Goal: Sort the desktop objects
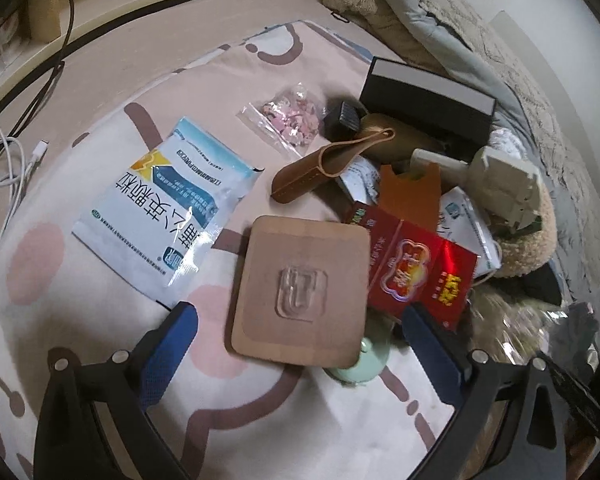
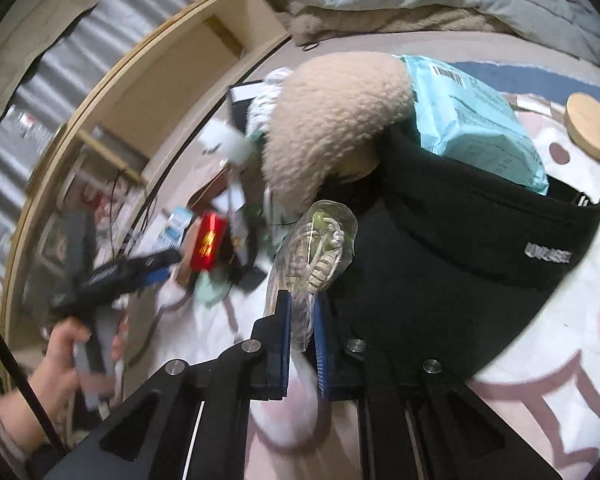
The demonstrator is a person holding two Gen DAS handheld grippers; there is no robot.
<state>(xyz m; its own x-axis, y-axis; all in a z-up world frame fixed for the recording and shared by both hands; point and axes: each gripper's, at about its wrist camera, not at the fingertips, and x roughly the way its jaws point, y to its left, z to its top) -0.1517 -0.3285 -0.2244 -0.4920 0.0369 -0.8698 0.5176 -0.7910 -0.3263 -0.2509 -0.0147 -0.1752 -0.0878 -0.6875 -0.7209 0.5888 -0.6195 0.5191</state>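
Since the clear cable pouch [image 2: 312, 256] is limp and slippery, my right tongs [image 2: 302, 344] clench its lower edge, while my left tongs [image 1: 296, 320] gape around the stiff wooden coaster [image 1: 300, 288].

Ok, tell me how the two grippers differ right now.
The left gripper stands wide open, its blue fingers on either side of the square wooden coaster without pressing it; the right gripper is shut on a clear bag of white cord. The left hangs over the cluttered pile, the right beside a black cap. Both have blue pads on black frames.
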